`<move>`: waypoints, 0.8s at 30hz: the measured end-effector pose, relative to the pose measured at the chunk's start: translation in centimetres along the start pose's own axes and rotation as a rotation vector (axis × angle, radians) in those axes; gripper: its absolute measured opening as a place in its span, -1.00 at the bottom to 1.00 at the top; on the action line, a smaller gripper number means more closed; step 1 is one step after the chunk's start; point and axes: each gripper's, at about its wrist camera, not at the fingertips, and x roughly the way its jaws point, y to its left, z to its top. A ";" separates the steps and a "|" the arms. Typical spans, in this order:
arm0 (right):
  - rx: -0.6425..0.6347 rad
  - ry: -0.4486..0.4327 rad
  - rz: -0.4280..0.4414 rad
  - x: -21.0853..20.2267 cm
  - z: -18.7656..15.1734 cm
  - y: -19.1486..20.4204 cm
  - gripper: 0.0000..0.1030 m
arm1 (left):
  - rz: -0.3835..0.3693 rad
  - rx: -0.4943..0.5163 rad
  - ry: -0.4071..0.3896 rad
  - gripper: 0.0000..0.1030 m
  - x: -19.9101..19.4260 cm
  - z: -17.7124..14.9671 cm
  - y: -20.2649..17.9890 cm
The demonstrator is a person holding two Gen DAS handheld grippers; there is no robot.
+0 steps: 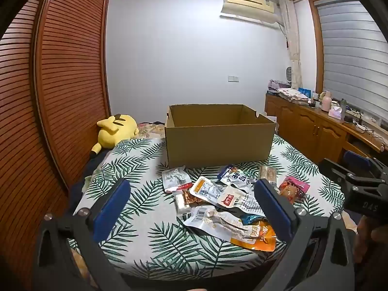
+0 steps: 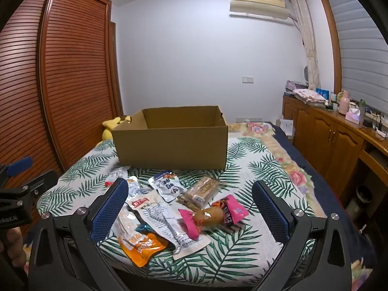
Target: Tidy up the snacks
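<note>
- The snack packets (image 2: 167,215) lie in a loose, overlapping heap on the bed (image 2: 254,249), in the lower middle of both views, just in front of the open cardboard box (image 2: 169,143).
- The left gripper (image 1: 191,198) and right gripper (image 2: 190,206) hover over the heap, fingers spread wide and holding nothing.
- The packets look light, thin and crinkly, probably slippery; a flat sealed edge seems the safest place to pinch.
- The pink-ended wrapped snack (image 2: 213,214) is plumper and lies on top, so it looks easiest to take by its twisted end.
- The soft bedcover may give under pressure.
- A yellow plush toy (image 1: 116,131) lies at middle left beside the box, clear of the path.
</note>
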 end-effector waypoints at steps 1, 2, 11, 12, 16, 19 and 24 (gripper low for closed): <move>0.002 0.003 -0.001 0.0 0.0 0.0 1.00 | 0.002 0.001 -0.001 1.00 0.0 0.0 0.0; 0.002 0.003 -0.001 0.0 0.0 0.0 1.00 | 0.002 0.003 0.002 1.00 0.0 0.0 0.0; -0.001 0.004 -0.002 0.0 0.0 0.1 1.00 | 0.005 0.005 0.003 1.00 -0.2 -0.2 0.2; -0.001 0.004 -0.002 -0.1 0.0 0.0 1.00 | 0.006 0.006 0.004 1.00 0.1 -0.2 0.0; -0.001 0.005 -0.003 -0.1 0.0 0.1 1.00 | 0.007 0.006 0.004 1.00 0.2 -0.2 0.0; -0.001 0.005 -0.003 0.0 0.0 0.1 1.00 | 0.007 0.006 0.002 1.00 0.0 0.0 0.0; 0.004 0.007 0.001 0.2 0.0 0.1 1.00 | 0.007 0.004 0.000 1.00 -0.2 0.3 0.1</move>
